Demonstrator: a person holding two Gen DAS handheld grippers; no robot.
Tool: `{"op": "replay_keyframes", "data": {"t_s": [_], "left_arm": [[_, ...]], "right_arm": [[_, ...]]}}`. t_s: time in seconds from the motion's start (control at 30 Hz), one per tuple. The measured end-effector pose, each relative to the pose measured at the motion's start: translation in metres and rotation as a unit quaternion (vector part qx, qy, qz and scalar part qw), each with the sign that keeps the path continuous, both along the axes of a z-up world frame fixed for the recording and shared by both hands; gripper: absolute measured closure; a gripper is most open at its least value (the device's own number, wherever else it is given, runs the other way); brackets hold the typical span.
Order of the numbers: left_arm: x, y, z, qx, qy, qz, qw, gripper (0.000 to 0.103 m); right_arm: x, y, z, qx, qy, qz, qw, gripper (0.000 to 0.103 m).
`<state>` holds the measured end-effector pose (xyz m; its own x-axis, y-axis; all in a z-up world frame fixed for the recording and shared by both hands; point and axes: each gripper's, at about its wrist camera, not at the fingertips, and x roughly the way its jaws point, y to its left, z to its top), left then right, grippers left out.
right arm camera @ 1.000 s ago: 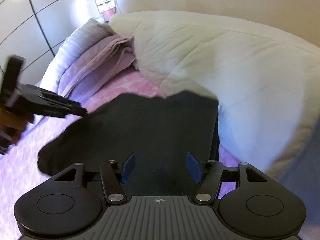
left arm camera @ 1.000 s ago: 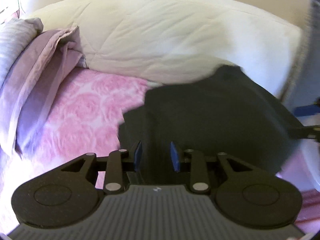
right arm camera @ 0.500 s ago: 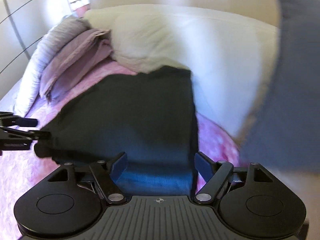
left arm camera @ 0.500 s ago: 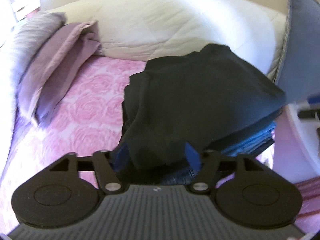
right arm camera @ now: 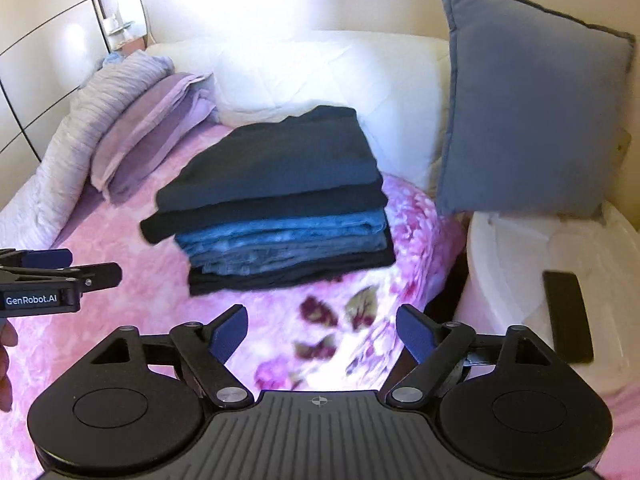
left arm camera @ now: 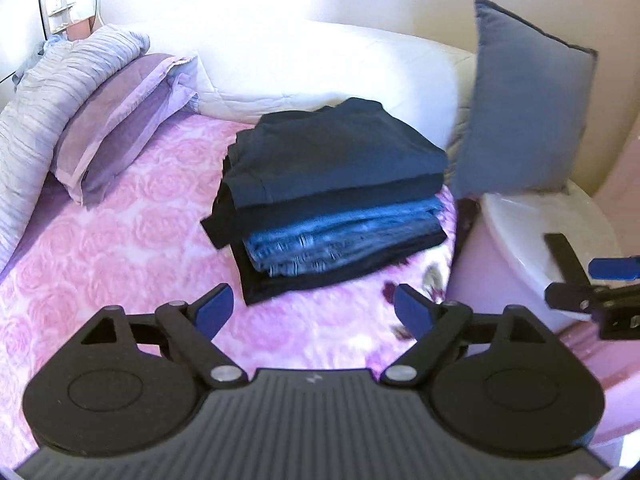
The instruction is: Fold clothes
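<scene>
A stack of folded clothes (left arm camera: 332, 200) (right arm camera: 276, 208) rests on the pink floral bedspread (left arm camera: 112, 248) (right arm camera: 120, 236). A dark navy garment (left arm camera: 340, 148) (right arm camera: 280, 160) lies on top, folded jeans (left arm camera: 344, 240) (right arm camera: 280, 244) sit under it, and a black piece is at the bottom. My left gripper (left arm camera: 310, 308) hangs back from the stack, its jaws still opening, nothing between them. My right gripper (right arm camera: 320, 330) is likewise pulled back, jaws opening and empty. Each gripper shows at the edge of the other's view: the right gripper (left arm camera: 592, 292) and the left gripper (right arm camera: 60, 276).
A white duvet (left arm camera: 320, 64) (right arm camera: 320, 76) lies behind the stack. Purple pillows (left arm camera: 116, 120) (right arm camera: 148, 128) are at the left. A blue cushion (left arm camera: 524, 100) (right arm camera: 528, 100) stands at the right above a white bedside table (right arm camera: 540, 260) with a black phone (right arm camera: 568, 316) on it.
Both grippers let go of the dark garment, opened wide and drew back from it. The garment now lies on top of the stack, which has come fully into view.
</scene>
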<state>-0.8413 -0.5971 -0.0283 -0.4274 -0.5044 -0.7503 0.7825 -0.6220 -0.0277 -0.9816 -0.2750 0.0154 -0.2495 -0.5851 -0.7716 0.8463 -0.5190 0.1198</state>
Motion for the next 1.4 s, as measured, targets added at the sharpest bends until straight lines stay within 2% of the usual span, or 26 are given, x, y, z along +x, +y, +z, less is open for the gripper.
{"op": "replay_keyframes", "data": {"t_s": [0.1, 0.27, 0.47, 0.8, 1.07, 1.4], "left_arm": [[0.011, 0.014, 0.009, 0.007, 0.002, 0.004, 1.0000, 0.018], [0.020, 0.029, 0.021, 0.008, 0.009, 0.015, 0.9998, 0.018], [0.018, 0.041, 0.032, -0.012, 0.012, 0.042, 0.9990, 0.018], [0.007, 0.061, 0.035, -0.007, -0.003, 0.061, 0.9981, 0.018], [-0.004, 0.070, 0.037, -0.019, -0.017, 0.067, 0.9974, 0.018], [-0.013, 0.068, 0.041, -0.014, -0.003, 0.083, 0.9965, 0.018]], "right_arm": [[0.021, 0.012, 0.009, 0.008, 0.000, 0.001, 1.000, 0.018], [0.042, 0.022, 0.026, 0.005, 0.027, 0.005, 1.000, 0.017], [0.038, 0.018, 0.035, -0.007, 0.044, 0.028, 0.999, 0.017], [0.034, 0.021, 0.037, -0.002, 0.052, 0.062, 0.997, 0.017], [0.026, 0.020, 0.037, -0.013, 0.044, 0.076, 0.996, 0.017], [0.017, 0.019, 0.039, -0.019, 0.037, 0.082, 0.996, 0.017]]}}
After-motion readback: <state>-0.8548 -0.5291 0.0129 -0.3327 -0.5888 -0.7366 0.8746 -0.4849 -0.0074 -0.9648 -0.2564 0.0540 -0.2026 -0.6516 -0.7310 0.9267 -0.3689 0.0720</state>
